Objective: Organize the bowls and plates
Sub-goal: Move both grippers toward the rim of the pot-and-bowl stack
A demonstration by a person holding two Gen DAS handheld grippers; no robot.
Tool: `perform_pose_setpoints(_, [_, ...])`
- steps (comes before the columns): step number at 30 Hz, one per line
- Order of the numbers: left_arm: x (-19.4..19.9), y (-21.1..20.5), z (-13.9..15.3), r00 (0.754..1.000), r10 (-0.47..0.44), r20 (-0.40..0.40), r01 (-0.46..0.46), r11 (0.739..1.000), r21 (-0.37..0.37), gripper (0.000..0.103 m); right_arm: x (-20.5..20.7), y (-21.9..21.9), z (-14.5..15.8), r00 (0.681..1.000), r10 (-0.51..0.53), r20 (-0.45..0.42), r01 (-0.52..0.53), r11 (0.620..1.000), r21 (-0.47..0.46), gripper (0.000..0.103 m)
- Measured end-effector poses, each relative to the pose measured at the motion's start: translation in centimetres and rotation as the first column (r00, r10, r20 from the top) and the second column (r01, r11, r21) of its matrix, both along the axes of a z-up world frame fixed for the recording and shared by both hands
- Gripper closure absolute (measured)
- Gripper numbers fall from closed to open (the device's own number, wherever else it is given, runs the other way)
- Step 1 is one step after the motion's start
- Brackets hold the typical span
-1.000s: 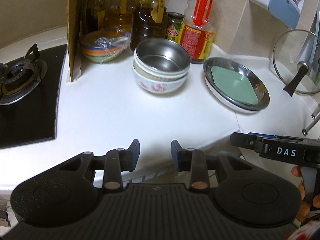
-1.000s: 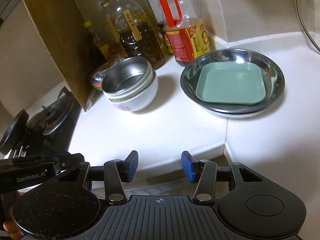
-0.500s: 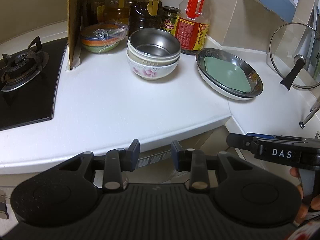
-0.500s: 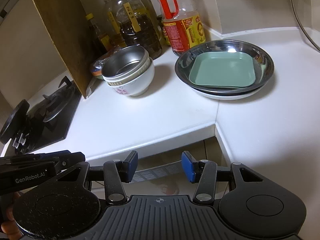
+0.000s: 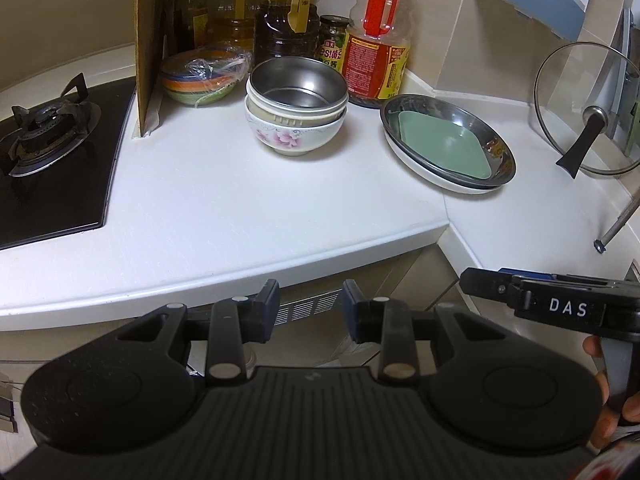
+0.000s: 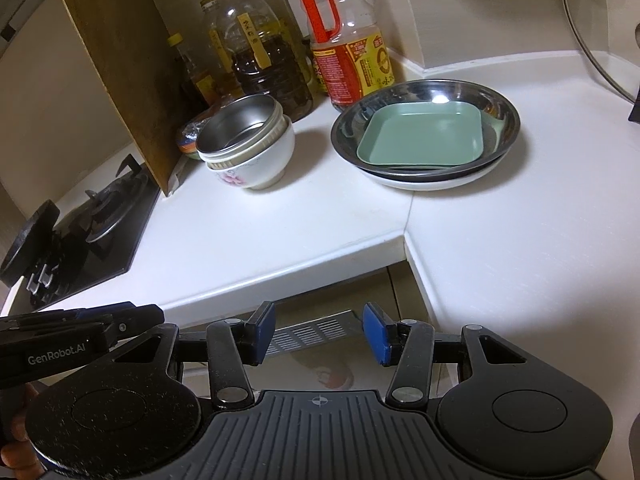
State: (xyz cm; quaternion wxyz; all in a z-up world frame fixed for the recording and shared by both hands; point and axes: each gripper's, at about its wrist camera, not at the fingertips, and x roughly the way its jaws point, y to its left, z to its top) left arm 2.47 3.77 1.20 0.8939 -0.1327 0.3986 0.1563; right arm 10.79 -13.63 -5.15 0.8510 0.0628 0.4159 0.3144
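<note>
A stack of bowls [image 5: 295,110] stands on the white counter: a steel bowl on top, a cream one under it, a flowered white bowl at the bottom. It also shows in the right wrist view [image 6: 248,146]. To its right lies a stack of plates [image 5: 446,142]: a green square plate [image 6: 420,134] in a steel dish [image 6: 426,100] on a white plate. My left gripper [image 5: 308,306] is open and empty, off the counter's front edge. My right gripper [image 6: 319,334] is open and empty, also in front of the counter.
A gas hob [image 5: 44,128] is at the left, behind a brown board [image 5: 150,40]. Oil and sauce bottles [image 5: 378,52] line the back wall. Wrapped coloured bowls [image 5: 202,76] sit by the board. A glass lid [image 5: 588,112] leans at the far right.
Both grippers have drawn back from the counter, past its front edge. The bowls and plates look farther off and have not moved. Both stay open.
</note>
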Motion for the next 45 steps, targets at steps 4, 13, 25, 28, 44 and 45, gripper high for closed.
perform_pose_setpoints(4, [-0.3, -0.1, 0.3, 1.0, 0.013, 0.007, -0.013, 1.0, 0.012, 0.073, 0.1, -0.3, 0.0, 1.0, -0.003, 0.005, 0.002, 1.0, 0.005, 0.054])
perform_pose_setpoints(13, [0.7, 1.8, 0.9, 0.999, 0.025, 0.034, -0.027, 0.998, 0.061, 0.073, 1.3, -0.1, -0.2, 1.0, -0.016, 0.014, 0.016, 1.0, 0.013, 0.054])
perform_pose_setpoints(25, [6.7, 8.1, 1.6, 0.993, -0.013, 0.114, 0.001, 0.994, 0.108, 0.073, 6.4, 2.7, 1.0, 0.994, -0.087, 0.07, 0.084, 0.995, 0.05, 0.054])
perform_pose_setpoints(28, [8.6, 10.0, 1.4, 0.993, -0.02, 0.113, 0.007, 0.993, 0.114, 0.073, 8.3, 4.4, 1.3, 0.992, -0.09, 0.091, 0.084, 0.994, 0.068, 0.054])
perform_pose_setpoints(44, [15.5, 16.1, 1.2, 0.985, -0.106, 0.137, 0.093, 0.991, 0.096, 0.074, 16.0, 12.5, 2.1, 0.986, -0.066, 0.153, 0.042, 0.987, 0.157, 0.063])
perform_pose_setpoints(45, [15.7, 16.1, 1.2, 0.984, -0.112, 0.136, 0.099, 0.991, 0.095, 0.075, 16.3, 12.8, 2.1, 0.987, -0.066, 0.148, 0.042, 0.986, 0.16, 0.064])
